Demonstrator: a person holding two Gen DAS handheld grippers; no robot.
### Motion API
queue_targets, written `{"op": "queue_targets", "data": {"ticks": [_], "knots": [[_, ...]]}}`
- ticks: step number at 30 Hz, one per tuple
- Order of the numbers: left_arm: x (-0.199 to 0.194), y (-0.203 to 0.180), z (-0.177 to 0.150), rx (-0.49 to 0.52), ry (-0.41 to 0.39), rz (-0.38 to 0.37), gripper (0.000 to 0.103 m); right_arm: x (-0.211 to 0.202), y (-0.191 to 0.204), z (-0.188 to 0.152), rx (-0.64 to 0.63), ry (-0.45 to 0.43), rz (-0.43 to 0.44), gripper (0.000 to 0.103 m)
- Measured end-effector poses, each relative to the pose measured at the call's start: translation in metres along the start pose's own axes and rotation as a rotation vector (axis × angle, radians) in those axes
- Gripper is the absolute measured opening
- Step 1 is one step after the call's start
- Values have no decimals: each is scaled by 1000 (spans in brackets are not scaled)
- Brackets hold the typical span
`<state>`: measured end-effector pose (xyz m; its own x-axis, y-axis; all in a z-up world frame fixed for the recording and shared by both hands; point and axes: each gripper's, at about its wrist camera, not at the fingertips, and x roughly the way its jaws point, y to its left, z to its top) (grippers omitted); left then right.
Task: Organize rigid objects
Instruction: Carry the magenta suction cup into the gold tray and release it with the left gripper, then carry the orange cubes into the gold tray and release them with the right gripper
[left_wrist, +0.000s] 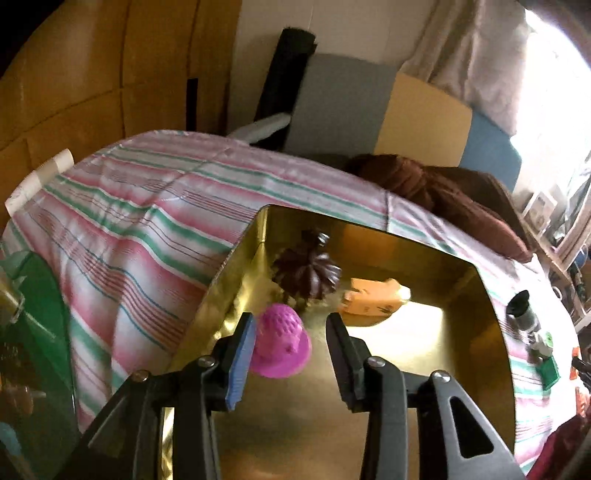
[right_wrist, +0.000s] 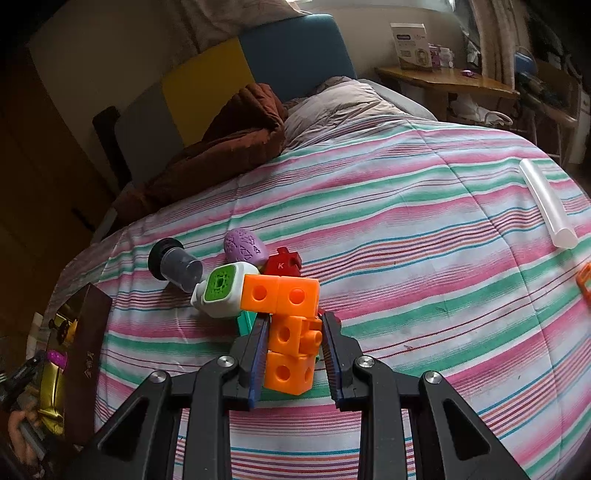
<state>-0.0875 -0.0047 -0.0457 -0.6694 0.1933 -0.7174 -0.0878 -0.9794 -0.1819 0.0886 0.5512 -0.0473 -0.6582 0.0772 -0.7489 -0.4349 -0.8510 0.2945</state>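
Orange blocks over striped bedspread

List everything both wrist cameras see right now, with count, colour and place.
Box: 1, gold-lined, on the striped bedspread.
Bell-shaped toy: 1, pink, in the box by the left fingers.
Ribbed toy: 1, dark brown, in the box, farther back.
Tan block: 1, tan-orange, in the box.
Linked cubes: 1 cluster, orange, between the right pads.
Egg: 1, purple, on the bedspread.
Cube marked K: 1, red, beside the egg.
Clear cup: 1, black base, on its side.
Green-faced piece: 1, white.
Tube: 1, translucent, far right.
Blanket: 1, brown.
Left gripper: open.
Right gripper: shut on the cubes.
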Motion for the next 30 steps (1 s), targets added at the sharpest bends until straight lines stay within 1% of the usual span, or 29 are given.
{"op": "queue_targets", "data": {"ticks": [2, 6, 8, 10, 13, 15, 19, 21, 22, 24, 27, 30], "knots": [[-9, -4, -11, -5, -7, -18, 40, 0, 5, -1, -28, -1, -6, 28], [-24, -15, -28, -7, -2, -74, 40, 3, 27, -4, -128, 13, -14, 28], [-30, -20, -31, 14, -1, -92, 40, 5, 38, -6, -148, 32, 6, 28], [-32, -22, -33, 24, 1, -86, 40, 7, 54, -8, -149, 48, 48, 28], [-35, -21, -37, 5, 1, -105, 40, 8, 92, -14, -186, 62, 134, 28], [-35, -20, -39, 3, 7, -109, 40, 10, 118, -18, -223, 70, 173, 28], [-32, -20, -43, 18, 34, -98, 40, 15, 174, -29, -301, 92, 254, 28], [-31, -16, -44, 6, 40, -87, 40, 18, 206, -35, -326, 112, 304, 28], [-32, -13, -44, -2, 41, -88, 40, 20, 215, -38, -333, 118, 318, 28], [-34, -9, -44, -20, 39, -92, 40, 24, 247, -44, -358, 137, 365, 28], [-36, -4, -43, -27, 35, -82, 40, 35, 286, -54, -395, 175, 401, 28], [-37, 2, -42, -46, 36, -79, 40, 48, 331, -68, -461, 223, 406, 28]]}}
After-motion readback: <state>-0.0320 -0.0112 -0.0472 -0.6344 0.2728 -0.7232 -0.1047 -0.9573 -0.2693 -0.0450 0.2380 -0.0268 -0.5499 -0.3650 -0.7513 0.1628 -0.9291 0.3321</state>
